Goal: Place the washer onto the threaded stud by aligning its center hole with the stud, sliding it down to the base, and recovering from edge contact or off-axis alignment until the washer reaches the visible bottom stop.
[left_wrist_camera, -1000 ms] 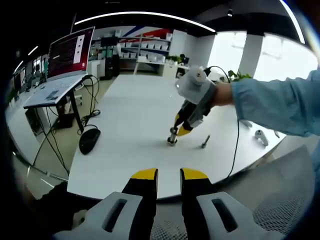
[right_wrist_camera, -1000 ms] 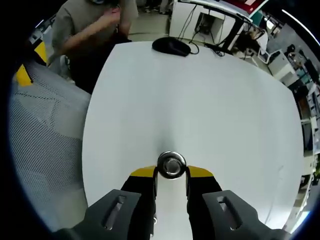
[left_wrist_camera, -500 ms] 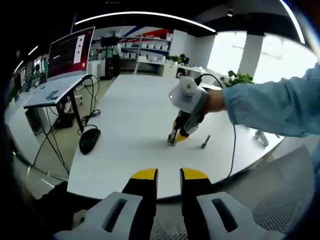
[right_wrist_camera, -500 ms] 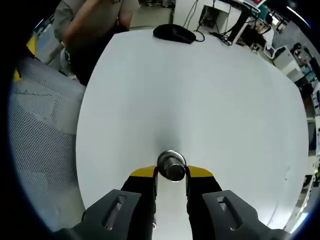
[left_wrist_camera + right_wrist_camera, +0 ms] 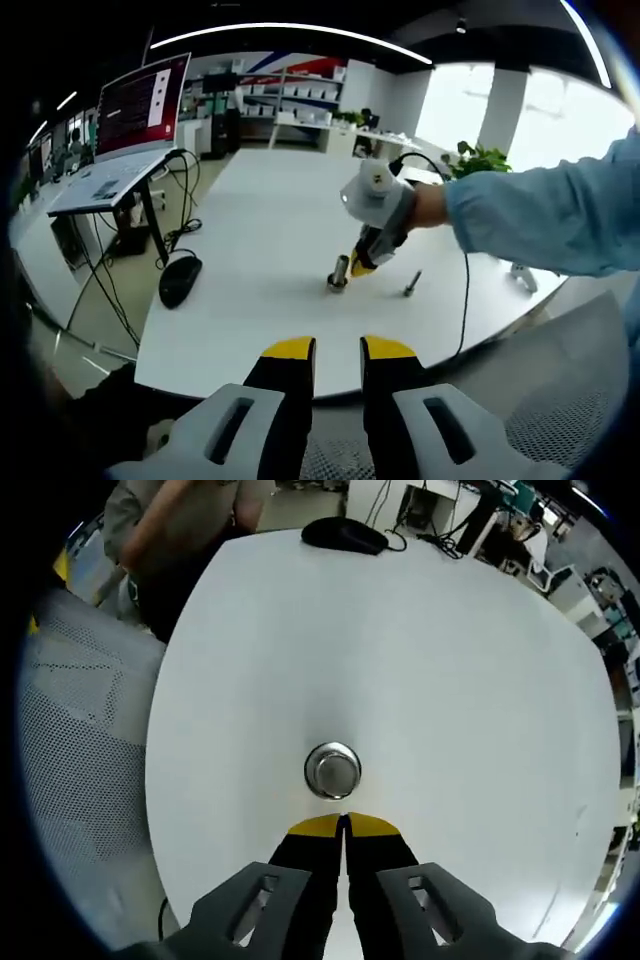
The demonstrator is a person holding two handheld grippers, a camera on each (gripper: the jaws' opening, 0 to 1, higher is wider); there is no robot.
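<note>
Steel washer [image 5: 333, 770] sits around the stud [image 5: 339, 272] on the white table [image 5: 450, 680], just ahead of my right gripper [image 5: 343, 823], jaws pressed together and empty; left gripper [image 5: 337, 349] slightly spread, idle; I judge seating from directly overhead.

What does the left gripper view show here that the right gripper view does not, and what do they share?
Left gripper view: the right gripper from the side, held by a blue-sleeved arm beside the upright stud, a loose bolt on the table, and a laptop on a stand.

Right gripper view: the stud from above with the washer around it, that gripper's jaws closed together just short of it, and a mesh chair.

Both: the white table, the stud and the black mouse.
</note>
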